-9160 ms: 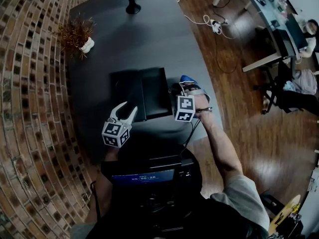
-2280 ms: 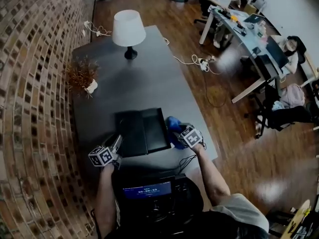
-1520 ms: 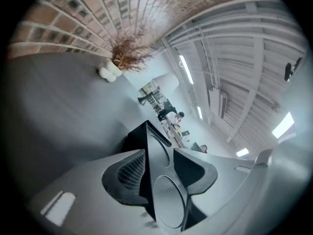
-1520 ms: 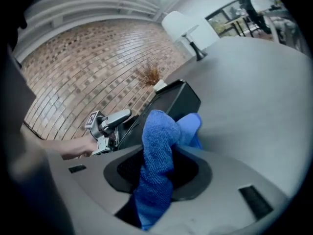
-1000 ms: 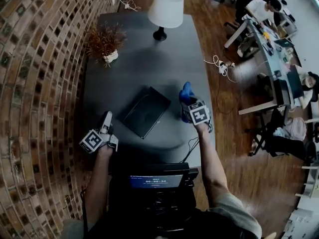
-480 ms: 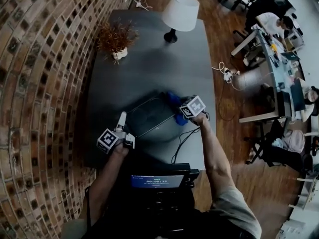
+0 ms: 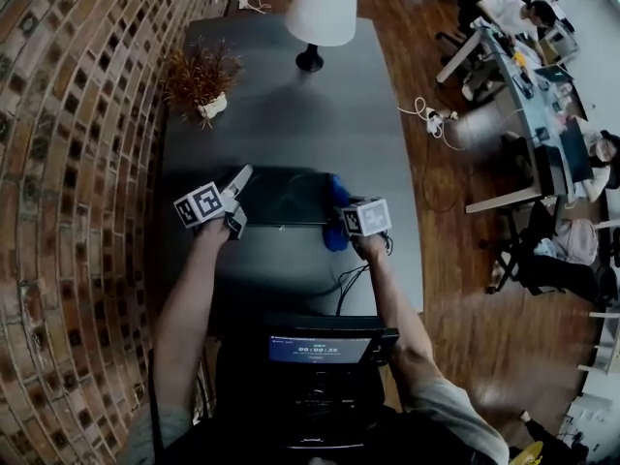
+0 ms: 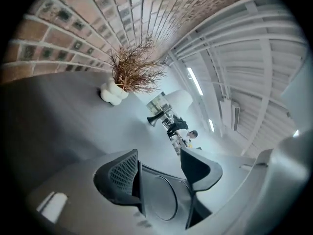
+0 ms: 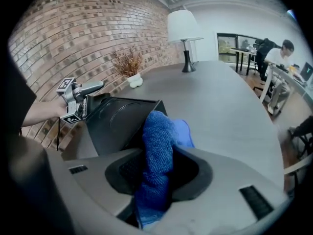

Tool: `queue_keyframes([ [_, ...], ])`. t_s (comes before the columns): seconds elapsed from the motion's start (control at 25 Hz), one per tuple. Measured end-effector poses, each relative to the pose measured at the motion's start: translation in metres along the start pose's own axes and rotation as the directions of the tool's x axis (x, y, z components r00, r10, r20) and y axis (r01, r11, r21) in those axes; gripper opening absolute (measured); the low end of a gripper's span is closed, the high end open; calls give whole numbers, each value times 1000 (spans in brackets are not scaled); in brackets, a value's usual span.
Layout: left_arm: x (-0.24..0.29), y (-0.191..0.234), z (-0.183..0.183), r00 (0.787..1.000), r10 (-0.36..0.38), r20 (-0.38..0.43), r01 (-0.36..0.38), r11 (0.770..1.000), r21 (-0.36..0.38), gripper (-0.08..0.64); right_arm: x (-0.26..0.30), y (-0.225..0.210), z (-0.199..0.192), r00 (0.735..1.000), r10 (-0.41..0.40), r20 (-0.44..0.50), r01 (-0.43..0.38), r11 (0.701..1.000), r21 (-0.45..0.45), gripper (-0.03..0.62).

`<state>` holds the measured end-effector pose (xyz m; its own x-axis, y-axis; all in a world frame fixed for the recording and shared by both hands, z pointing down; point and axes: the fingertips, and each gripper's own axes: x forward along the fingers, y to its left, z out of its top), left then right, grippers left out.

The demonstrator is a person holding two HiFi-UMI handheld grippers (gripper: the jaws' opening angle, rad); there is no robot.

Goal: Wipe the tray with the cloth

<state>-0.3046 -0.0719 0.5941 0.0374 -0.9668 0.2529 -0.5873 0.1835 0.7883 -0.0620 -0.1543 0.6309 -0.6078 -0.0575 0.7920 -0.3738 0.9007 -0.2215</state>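
Note:
The black tray point(image 7: 291, 197) lies across the middle of the dark table. My left gripper point(image 7: 242, 177) is at its left end. In the left gripper view the jaws point(image 8: 158, 153) have just been opening and stand apart, straddling the tray's edge point(image 8: 156, 204) with its round recess; the pads do not press on it. My right gripper point(image 7: 341, 219) is at the tray's right end, tilted down. Its jaws point(image 9: 159, 165) have just been closing and are shut on the blue cloth point(image 9: 159, 136), which hangs over the tray's corner point(image 9: 117, 119). The cloth point(image 7: 334, 235) bulges out beside that gripper.
A white lamp point(image 7: 320, 13) and a dried plant in a white pot point(image 7: 199, 76) stand at the table's far end. A brick wall point(image 7: 58, 163) runs along the left. A device with a screen point(image 7: 325, 347) and a cable point(image 7: 354, 279) sit near me. People sit at desks on the right.
My left gripper has moved from the table's near side up to the tray's left end, and its jaws have parted. My right gripper, with the cloth, has sunk a little at the tray's right end.

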Motion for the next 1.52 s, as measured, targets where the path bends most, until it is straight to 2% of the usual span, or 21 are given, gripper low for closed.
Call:
queue_keyframes([
  [0.08,0,3,0,1000,-12,6,12,999,-33,238,6,-5,1,1000,-12,2,12,1000,5,127],
  [0.16,-7,4,2,999,-17,47,20,998,-66,230,12,-11,1,1000,-21,2,21,1000,9,127],
  [0.28,-15,-1,-2,996,9,92,-6,999,-37,230,21,-21,1,999,-34,-1,34,999,15,127],
  [0.4,-14,-5,-1,995,21,99,-22,1000,9,230,28,-30,-1,999,-47,-6,47,999,21,126],
  [0.64,-20,-4,-5,992,44,119,-43,999,-13,239,34,-42,-3,996,-81,-27,81,996,26,126],
  [0.84,-28,1,-1,986,9,165,2,997,-71,233,26,-50,-12,993,-108,-52,109,994,25,129],
  [0.92,-47,-3,1,986,-14,165,21,999,-42,244,9,-54,-26,992,-112,-65,114,993,24,133],
  [1.04,-110,-26,-20,986,-104,129,99,994,49,273,-43,-63,-66,990,-107,-91,109,994,20,140],
  [1.12,-151,-35,-37,979,-144,145,139,989,41,272,-83,-69,-102,989,-101,-112,103,995,12,142],
  [1.2,-175,-39,-49,973,-152,176,151,988,15,265,-114,-74,-140,986,-99,-135,100,995,-4,147],
  [1.36,-182,-55,-71,967,-185,176,190,982,-8,242,-115,-75,-205,972,-145,-183,132,988,-81,169],
  [1.44,-178,-79,-77,960,-235,150,236,972,15,238,-117,-74,-209,960,-215,-179,195,973,-127,217],
  [1.52,-178,-106,-73,948,-290,131,284,957,66,236,-138,-72,-192,951,-269,-149,241,953,-183,226],
])
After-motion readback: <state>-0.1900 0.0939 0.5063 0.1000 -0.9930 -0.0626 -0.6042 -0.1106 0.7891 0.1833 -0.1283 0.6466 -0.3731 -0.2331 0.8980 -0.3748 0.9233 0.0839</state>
